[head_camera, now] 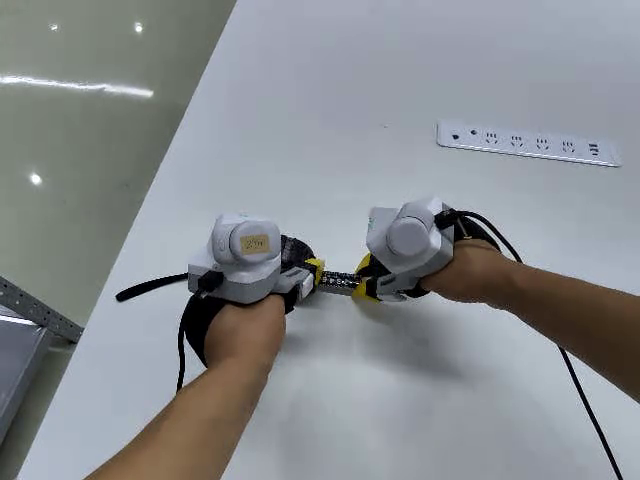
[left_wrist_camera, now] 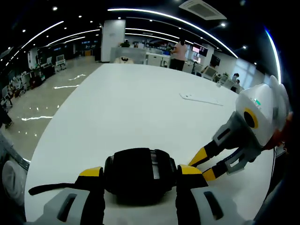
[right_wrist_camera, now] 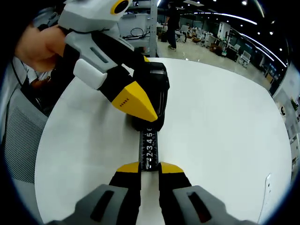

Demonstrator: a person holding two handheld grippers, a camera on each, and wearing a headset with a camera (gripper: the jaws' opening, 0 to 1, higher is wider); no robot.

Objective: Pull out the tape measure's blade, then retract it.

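Note:
A black tape measure case [left_wrist_camera: 139, 174] sits clamped between the yellow-tipped fingers of my left gripper [left_wrist_camera: 140, 173], low on the white table. From the case [right_wrist_camera: 152, 93] a short length of numbered blade [right_wrist_camera: 149, 147] runs out to my right gripper [right_wrist_camera: 149, 167], which is shut on the blade's end. In the head view the left gripper [head_camera: 300, 275] and the right gripper [head_camera: 365, 283] face each other a few centimetres apart, with the blade [head_camera: 338, 281] stretched between them just above the table.
A white power strip [head_camera: 528, 143] lies at the table's far right. The table's left edge [head_camera: 150, 205] drops to a glossy floor. Black cables [head_camera: 150, 288] trail from both grippers across the white table.

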